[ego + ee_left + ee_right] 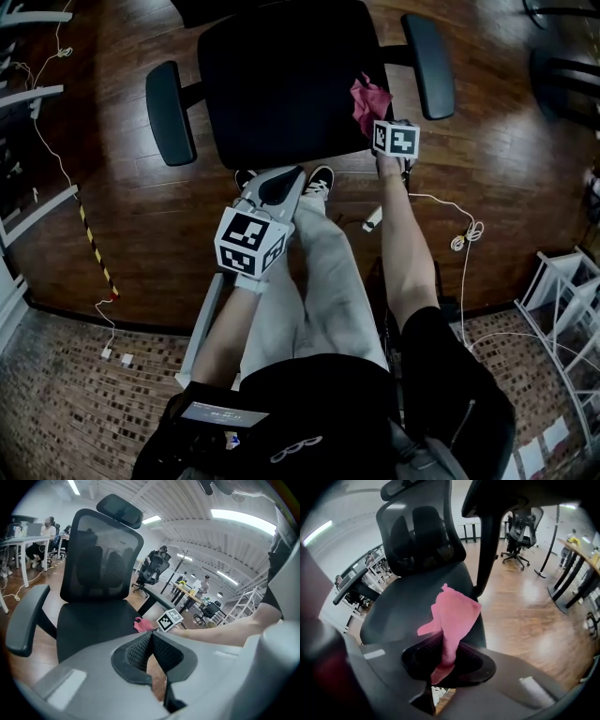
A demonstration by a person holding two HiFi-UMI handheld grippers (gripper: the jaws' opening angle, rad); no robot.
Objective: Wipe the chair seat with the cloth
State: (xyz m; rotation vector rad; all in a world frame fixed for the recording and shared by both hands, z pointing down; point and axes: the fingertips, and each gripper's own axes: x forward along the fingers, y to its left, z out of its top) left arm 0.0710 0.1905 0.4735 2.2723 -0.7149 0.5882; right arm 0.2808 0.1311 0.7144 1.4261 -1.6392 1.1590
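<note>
Above the chair seat (281, 84) my right gripper (442, 660) pinches the cloth (454, 613), left gripper (151, 644) pressed together, empty; next, I'd press down and sweep

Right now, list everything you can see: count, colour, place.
office chair: one, black, directly ahead
armrests: two, black, either side of its seat
cloth: one, pink, at the seat's right edge
wooden floor: brown, all round
cables: several, white, on the floor
hazard tape: one strip, yellow-black, floor at left
rack: one, white, floor at right
other office chairs: several, black, background
shoes: two, black-white, below the seat's front edge
left tongs: shut, empty, near the seat's front edge
right tongs: shut on the cloth
</note>
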